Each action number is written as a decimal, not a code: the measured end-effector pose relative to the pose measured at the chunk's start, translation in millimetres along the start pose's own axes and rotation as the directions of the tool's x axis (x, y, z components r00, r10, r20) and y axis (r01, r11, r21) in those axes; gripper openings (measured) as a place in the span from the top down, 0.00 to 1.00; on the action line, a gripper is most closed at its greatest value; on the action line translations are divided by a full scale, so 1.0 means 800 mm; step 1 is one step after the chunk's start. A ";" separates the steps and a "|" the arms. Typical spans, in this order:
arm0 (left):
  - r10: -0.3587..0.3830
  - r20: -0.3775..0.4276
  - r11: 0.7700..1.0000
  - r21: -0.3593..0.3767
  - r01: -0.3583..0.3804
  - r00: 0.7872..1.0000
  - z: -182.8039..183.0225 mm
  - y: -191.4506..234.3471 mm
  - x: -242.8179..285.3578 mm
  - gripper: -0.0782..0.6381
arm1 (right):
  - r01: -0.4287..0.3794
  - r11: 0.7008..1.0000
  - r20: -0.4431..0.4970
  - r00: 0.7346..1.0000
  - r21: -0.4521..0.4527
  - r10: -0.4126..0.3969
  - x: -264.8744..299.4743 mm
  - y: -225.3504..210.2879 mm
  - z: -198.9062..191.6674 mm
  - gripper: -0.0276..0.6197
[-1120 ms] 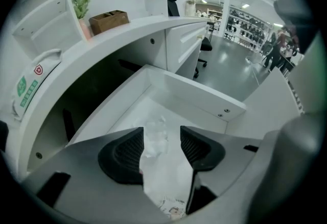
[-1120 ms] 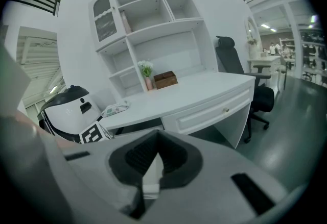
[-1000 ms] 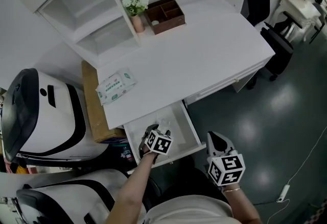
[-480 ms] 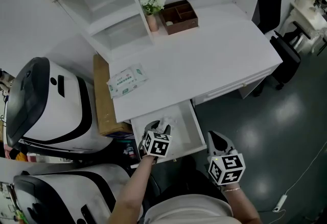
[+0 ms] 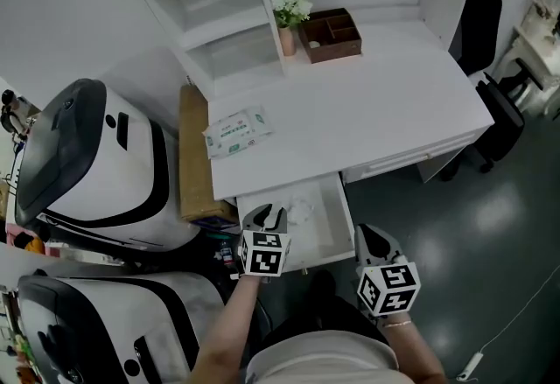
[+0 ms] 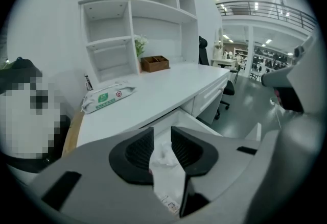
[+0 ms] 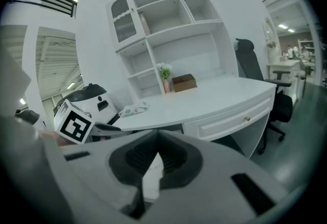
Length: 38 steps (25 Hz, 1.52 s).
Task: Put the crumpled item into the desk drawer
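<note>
- Counted one white counter (image 5: 376,111), with one drawer (image 5: 322,238) pulled open at its front edge.
- Noted one crumpled item (image 5: 303,211), white, lying inside the drawer, about mid-width and toward the back. Touched by neither gripper.
- Found the left gripper (image 5: 268,214) over the drawer's front left part, just left of the crumpled item. Jaws narrowly apart, just been closing, pinching nothing. Crumpled item (image 6: 164,159) seen through the gap of the left gripper (image 6: 162,139), down in the drawer.
- Found the right gripper (image 5: 372,238) just outside the drawer's front right corner. Jaw tips together in the right gripper view (image 7: 156,141), with nothing between them.
- Counted one wipes pack (image 5: 237,130) flat on the counter, behind the drawer and to its left.
- Counted one vase of white flowers (image 5: 289,24) and one brown wooden box (image 5: 331,34), side by side, well behind the drawer.
- Counted two white-and-black machines (image 5: 96,164) (image 5: 105,330), both left of the drawer.
- Counted one black chair (image 5: 484,6), well off behind and right of the drawer.
</note>
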<state>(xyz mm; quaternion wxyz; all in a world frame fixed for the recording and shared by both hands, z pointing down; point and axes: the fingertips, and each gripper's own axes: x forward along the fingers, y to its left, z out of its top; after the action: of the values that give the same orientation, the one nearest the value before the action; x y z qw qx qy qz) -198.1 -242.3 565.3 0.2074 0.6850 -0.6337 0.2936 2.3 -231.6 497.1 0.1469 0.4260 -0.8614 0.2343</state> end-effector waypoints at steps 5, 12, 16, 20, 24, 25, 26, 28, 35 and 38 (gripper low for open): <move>0.045 0.059 0.997 -0.060 -0.042 0.997 0.007 0.015 -0.032 0.78 | -0.028 0.999 0.007 1.000 -0.022 0.028 0.003 0.013 0.008 0.95; 0.086 0.117 0.983 -0.172 -0.065 0.989 0.009 0.031 -0.077 0.84 | -0.065 0.997 0.013 0.998 -0.051 0.066 0.007 0.032 0.018 0.95; 0.111 0.137 0.971 -0.224 -0.078 0.984 0.004 0.039 -0.099 0.86 | -0.084 0.994 0.012 0.996 -0.064 0.085 0.010 0.042 0.019 0.95; 0.142 0.155 0.959 -0.265 -0.098 0.978 -0.001 0.048 -0.119 0.88 | -0.105 0.991 0.005 0.994 -0.080 0.105 0.013 0.053 0.021 0.95; 0.168 0.176 0.950 -0.290 -0.112 0.970 -0.006 0.056 -0.136 0.90 | -0.121 0.988 0.003 0.993 -0.094 0.121 0.015 0.063 0.023 0.95; 0.172 0.181 0.948 -0.296 -0.113 0.968 -0.008 0.057 -0.140 0.90 | -0.124 0.987 0.002 0.992 -0.098 0.125 0.016 0.065 0.024 0.95; 0.175 0.186 0.947 -0.302 -0.114 0.967 -0.009 0.058 -0.143 0.90 | -0.128 0.986 0.002 0.992 -0.102 0.129 0.016 0.067 0.025 0.95; 0.183 0.194 0.943 -0.311 -0.116 0.964 -0.010 0.061 -0.149 0.90 | -0.137 0.985 0.001 0.991 -0.109 0.137 0.018 0.071 0.026 0.95; 0.216 0.214 0.923 -0.363 -0.127 0.953 -0.014 0.071 -0.166 0.90 | -0.162 0.978 -0.006 0.987 -0.135 0.163 0.019 0.080 0.029 0.95; 0.227 0.210 0.914 -0.382 -0.135 0.951 -0.017 0.074 -0.170 0.90 | -0.167 0.975 -0.011 0.986 -0.147 0.167 0.018 0.082 0.030 0.95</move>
<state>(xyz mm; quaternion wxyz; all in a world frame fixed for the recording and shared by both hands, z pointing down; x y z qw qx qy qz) -261.8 -138.2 479.5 0.2207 0.6042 -0.7590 0.1011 -60.3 -219.5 465.5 0.1572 0.3401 -0.9093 0.1811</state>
